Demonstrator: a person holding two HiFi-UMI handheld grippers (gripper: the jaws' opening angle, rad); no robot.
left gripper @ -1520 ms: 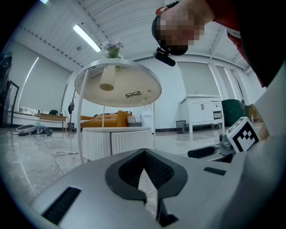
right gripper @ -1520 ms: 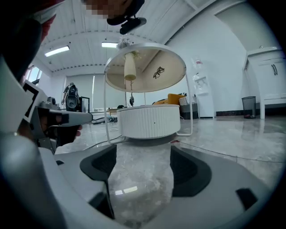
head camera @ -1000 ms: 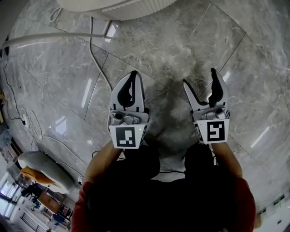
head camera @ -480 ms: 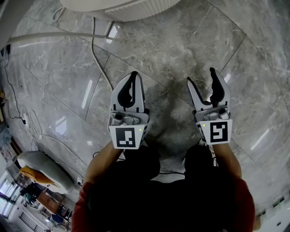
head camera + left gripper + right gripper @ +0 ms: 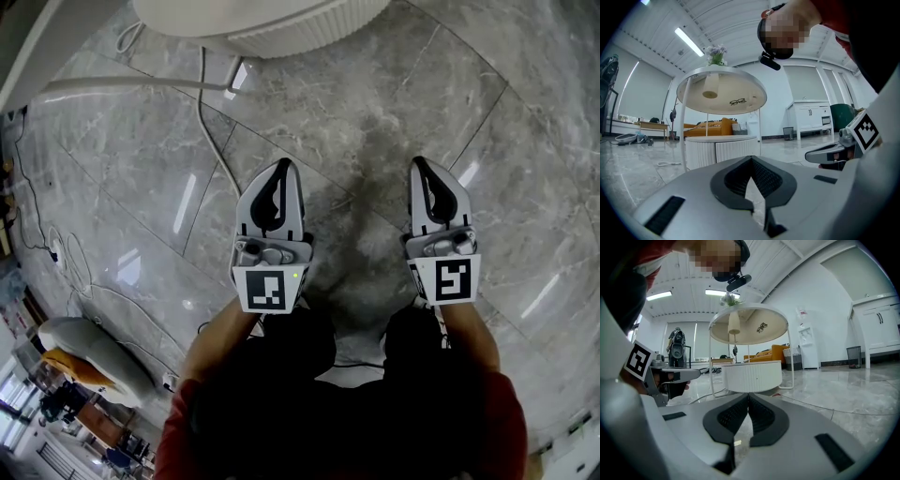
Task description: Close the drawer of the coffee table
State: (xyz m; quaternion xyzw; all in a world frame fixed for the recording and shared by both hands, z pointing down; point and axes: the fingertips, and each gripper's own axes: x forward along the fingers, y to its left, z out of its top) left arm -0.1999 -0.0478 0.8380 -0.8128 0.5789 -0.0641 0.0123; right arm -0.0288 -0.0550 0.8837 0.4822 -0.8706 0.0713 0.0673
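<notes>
The coffee table [image 5: 281, 23] is a white ribbed round drum under a raised round top, at the head view's upper edge. It stands ahead of both grippers, across bare floor [image 5: 723, 152] [image 5: 752, 376]. A panel seam shows in its ribbed front; I cannot tell how far out a drawer is. My left gripper [image 5: 278, 164] is shut and holds nothing. My right gripper [image 5: 419, 164] has just been closing and is now shut, with nothing between its pads. Both hang side by side above the marble floor, well short of the table.
A white cable [image 5: 202, 122] runs across the grey marble floor from the table toward me. A thin white table leg [image 5: 112, 84] crosses the upper left. Farther off stand an orange sofa [image 5: 712, 125], a white cabinet [image 5: 811, 117] and a bin [image 5: 787, 132].
The right gripper's jaws have gone from wide open to shut on nothing. The left gripper has stayed put and shut.
</notes>
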